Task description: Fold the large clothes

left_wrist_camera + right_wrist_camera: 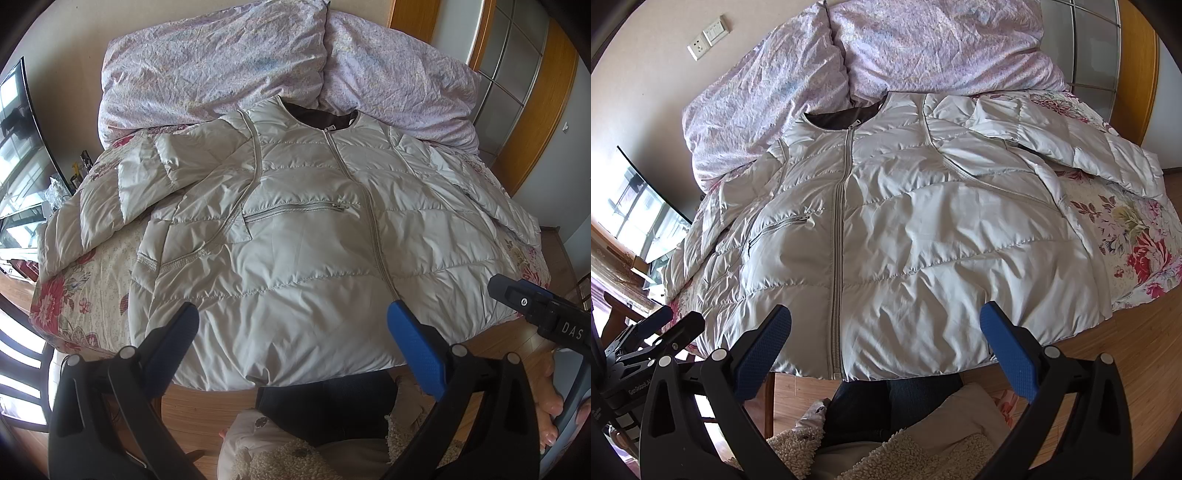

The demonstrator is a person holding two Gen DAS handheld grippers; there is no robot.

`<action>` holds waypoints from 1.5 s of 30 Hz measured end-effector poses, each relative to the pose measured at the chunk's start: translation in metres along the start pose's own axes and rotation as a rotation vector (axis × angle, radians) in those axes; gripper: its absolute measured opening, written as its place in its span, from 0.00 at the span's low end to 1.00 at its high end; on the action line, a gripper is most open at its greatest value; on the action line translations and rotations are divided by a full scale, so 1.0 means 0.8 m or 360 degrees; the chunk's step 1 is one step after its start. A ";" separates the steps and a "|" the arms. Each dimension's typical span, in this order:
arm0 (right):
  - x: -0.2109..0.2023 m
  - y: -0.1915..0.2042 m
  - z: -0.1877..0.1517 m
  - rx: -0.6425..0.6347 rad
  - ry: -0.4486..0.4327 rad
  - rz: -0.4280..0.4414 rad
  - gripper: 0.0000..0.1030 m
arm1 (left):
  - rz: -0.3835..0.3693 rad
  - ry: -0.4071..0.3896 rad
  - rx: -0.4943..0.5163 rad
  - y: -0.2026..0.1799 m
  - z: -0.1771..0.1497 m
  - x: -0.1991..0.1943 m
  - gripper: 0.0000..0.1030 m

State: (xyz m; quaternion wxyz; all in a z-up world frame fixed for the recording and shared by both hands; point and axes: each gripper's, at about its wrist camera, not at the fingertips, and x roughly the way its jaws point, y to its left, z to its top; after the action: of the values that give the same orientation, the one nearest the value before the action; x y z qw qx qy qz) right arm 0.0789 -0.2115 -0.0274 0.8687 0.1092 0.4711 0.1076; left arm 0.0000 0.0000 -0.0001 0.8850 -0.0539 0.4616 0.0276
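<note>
A pale grey quilted down jacket (295, 229) (916, 229) lies face up and zipped on the bed, collar towards the pillows, hem hanging over the near edge. Its left sleeve (122, 192) is bent outward; its right sleeve (1082, 147) stretches out to the right. My left gripper (293, 321) hovers open above the hem, nothing between its blue pads. My right gripper (886, 325) is also open and empty, above the hem astride the zip. The right gripper's body (535, 310) shows at the right edge of the left wrist view, and the left gripper's body (650, 339) at the left of the right wrist view.
The bed has a floral cover (1134, 236) and a lilac duvet (229, 70) bunched at its head. A television (18, 122) stands at the left, a wooden-framed wardrobe (517, 92) at the right. The person's dark trousers (325, 410) and fleecy top are below the grippers, over wood floor.
</note>
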 end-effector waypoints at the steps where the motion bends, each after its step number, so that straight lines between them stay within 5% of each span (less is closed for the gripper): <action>1: 0.000 0.000 0.000 0.0000 0.0000 0.0000 0.99 | 0.0001 0.0000 -0.0001 0.000 0.000 0.000 0.98; 45: 0.001 0.001 0.001 0.0004 0.0004 0.0002 0.99 | -0.0001 -0.0001 0.0000 0.000 0.000 0.000 0.98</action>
State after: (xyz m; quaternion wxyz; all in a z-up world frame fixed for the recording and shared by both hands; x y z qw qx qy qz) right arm 0.0803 -0.2106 -0.0273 0.8679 0.1106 0.4721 0.1075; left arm 0.0000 0.0000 0.0000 0.8852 -0.0542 0.4613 0.0272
